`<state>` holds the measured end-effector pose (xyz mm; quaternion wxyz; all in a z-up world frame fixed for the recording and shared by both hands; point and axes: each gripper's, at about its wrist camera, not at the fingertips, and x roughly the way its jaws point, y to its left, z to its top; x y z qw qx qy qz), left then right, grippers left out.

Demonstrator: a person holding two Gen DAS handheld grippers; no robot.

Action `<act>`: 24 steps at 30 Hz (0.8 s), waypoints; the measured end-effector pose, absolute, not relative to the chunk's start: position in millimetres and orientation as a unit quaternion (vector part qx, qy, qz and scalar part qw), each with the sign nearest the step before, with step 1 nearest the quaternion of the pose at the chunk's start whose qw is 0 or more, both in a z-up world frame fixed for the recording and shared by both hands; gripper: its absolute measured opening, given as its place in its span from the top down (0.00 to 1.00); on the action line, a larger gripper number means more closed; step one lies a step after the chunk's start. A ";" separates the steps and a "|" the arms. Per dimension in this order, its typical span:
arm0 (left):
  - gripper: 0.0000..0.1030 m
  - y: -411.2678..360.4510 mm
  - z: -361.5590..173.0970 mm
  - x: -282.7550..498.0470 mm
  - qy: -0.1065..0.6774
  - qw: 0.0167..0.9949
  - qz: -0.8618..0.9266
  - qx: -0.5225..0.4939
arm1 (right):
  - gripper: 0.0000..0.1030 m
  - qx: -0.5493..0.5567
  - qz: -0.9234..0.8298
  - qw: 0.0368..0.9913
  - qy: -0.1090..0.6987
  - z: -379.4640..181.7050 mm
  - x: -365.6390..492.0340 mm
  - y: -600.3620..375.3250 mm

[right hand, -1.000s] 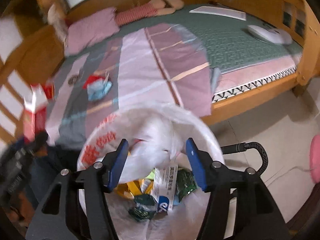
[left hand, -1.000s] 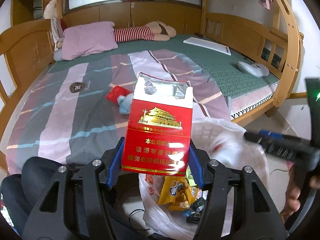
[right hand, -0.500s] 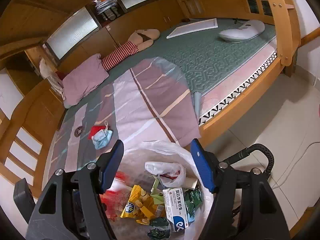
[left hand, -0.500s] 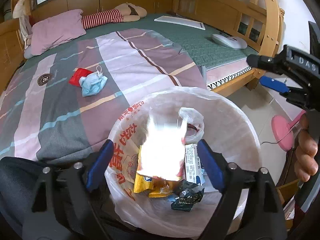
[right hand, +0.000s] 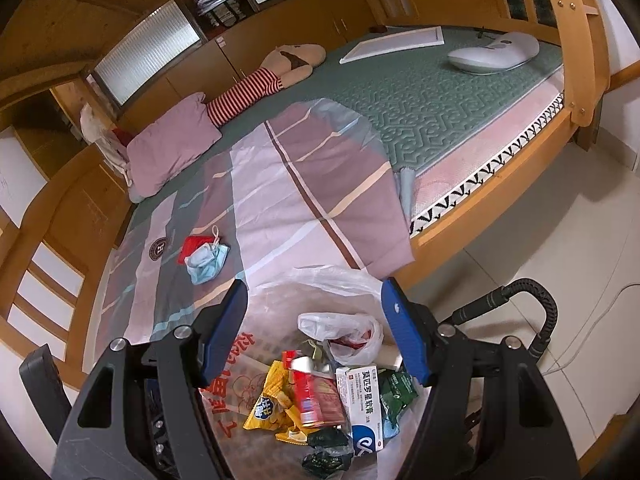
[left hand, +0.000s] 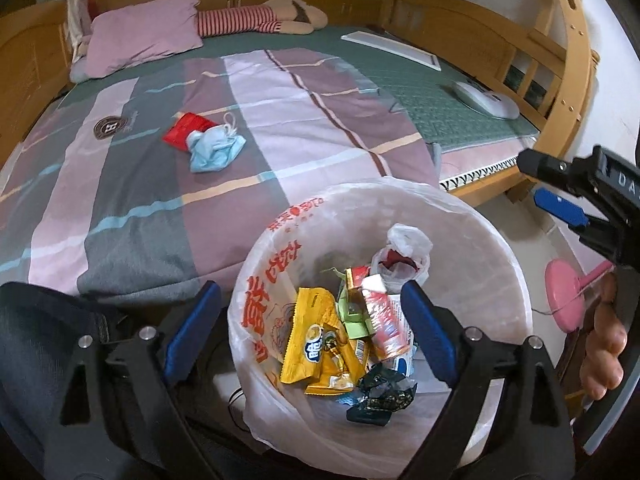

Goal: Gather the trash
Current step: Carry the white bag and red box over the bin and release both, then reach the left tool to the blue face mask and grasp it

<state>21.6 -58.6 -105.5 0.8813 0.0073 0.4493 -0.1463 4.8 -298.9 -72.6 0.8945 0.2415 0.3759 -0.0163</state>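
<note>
Left hand-held gripper (left hand: 308, 328): jaws just spread, empty, above bin.
Right hand-held gripper (right hand: 314, 334): spread, empty.
Trash bin (left hand: 500, 248): one.
Red carton (left hand: 382, 320): one, in bin, long axis pointing away towards the bed.

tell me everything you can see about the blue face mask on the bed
The blue face mask is a crumpled, soft, disposable-looking piece, pale blue with white ear loops bunched at its top. It lies loosely balled on the striped bedspread, overlapping the near end of a red packet. Neither gripper touches it; it sits apart from the bag-lined bin. The right wrist view shows the same heap.
</note>
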 end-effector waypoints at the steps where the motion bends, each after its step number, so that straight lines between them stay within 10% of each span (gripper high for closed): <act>1: 0.12 -57.9 -105.8 21.6 0.449 0.882 -0.144 0.005 | 0.33 0.241 -0.016 0.894 0.377 -73.2 4.9 -298.5; 24: 0.10 44.4 -151.8 197.5 0.433 0.899 0.006 -0.060 | 0.34 0.219 -0.039 0.885 0.408 -91.3 22.6 -298.4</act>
